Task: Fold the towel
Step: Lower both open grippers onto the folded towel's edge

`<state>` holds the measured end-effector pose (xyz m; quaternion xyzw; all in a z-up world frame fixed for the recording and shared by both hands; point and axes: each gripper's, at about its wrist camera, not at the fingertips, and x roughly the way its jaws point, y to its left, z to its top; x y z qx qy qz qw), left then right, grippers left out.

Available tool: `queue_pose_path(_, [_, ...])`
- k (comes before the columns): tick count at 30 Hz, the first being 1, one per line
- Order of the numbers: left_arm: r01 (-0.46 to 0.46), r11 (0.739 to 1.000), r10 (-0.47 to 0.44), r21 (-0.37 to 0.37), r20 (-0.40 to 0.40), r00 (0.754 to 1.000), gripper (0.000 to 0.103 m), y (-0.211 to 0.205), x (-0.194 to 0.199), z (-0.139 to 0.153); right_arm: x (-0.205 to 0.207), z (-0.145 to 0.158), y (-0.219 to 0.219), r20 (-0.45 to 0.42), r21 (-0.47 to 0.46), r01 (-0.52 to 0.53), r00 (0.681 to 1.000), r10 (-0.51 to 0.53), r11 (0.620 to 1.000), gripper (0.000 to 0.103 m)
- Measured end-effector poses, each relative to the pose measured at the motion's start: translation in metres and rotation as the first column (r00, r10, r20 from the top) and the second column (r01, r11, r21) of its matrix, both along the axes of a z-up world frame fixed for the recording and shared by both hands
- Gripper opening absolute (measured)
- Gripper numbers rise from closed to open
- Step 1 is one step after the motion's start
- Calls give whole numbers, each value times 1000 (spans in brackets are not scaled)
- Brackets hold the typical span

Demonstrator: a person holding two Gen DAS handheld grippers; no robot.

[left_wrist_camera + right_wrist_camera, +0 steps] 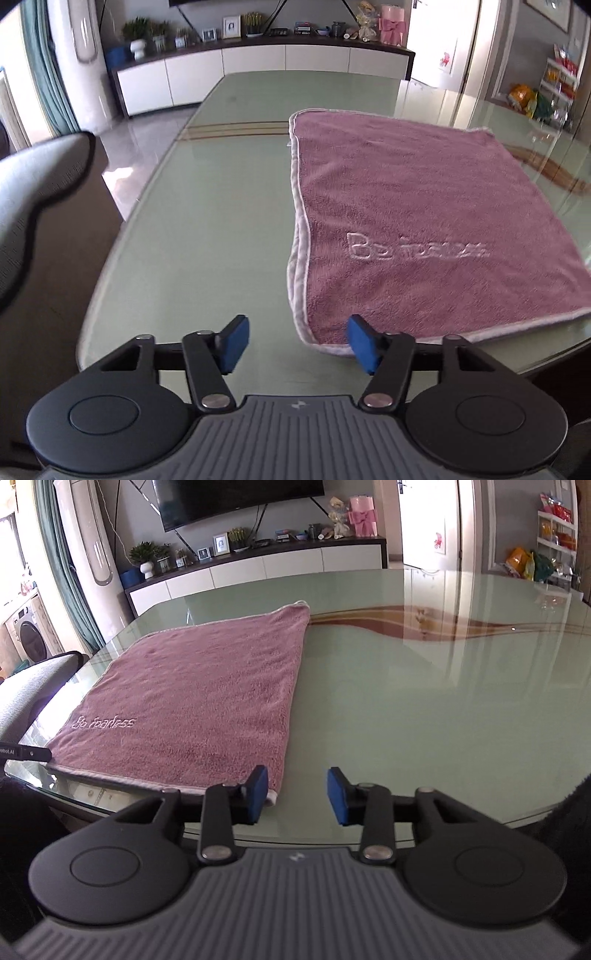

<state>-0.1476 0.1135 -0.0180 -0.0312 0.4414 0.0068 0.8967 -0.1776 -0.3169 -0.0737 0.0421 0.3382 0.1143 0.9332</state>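
Left wrist view: pink towel [424, 221] lies flat on the glass worktop [207, 221], stitched lettering facing the near edge, right side cut off. Left claw [297, 345] and right claw [297, 794] both gape, empty.

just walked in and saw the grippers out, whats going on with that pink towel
A person holds a two-finger gripper in each hand at the near edge of a glass table. A pink towel lies flat on it, apparently already folded, with a doubled edge on the left. The left gripper is open at the towel's near left corner, the right gripper open at its near right corner. Neither grips the cloth yet.
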Motion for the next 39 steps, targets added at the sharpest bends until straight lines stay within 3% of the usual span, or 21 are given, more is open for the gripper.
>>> queue_pose_path(5, [-35, 997, 34, -74, -18, 999, 51, 7, 10, -1, 0, 3, 4, 10, -2, -20, 1000, 20, 1000, 35])
queue_pose_path(13, [-28, 999, 26, -43, -57, 998, 36, -1, 16, 3, 3, 4, 9, 4, -11, -30, 1000, 30, 999, 35])
queue_pose_path(24, [-12, 1000, 12, 1, -114, 993, 36, -9, 20, 8, 5, 2, 11, -18, -26, -38, 999, 38, 999, 37])
queue_pose_path(36, [-4, 1000, 2, -15, -151, 989, 36, -8, 21, 9, 7, 1, 16, -36, -13, -47, 998, 46, 999, 37])
queue_pose_path(39, [1, 1000, -2, -10, -151, 989, 41, -10, 22, 8, 8, -1, 18, -43, -15, -47, 998, 46, 999, 37])
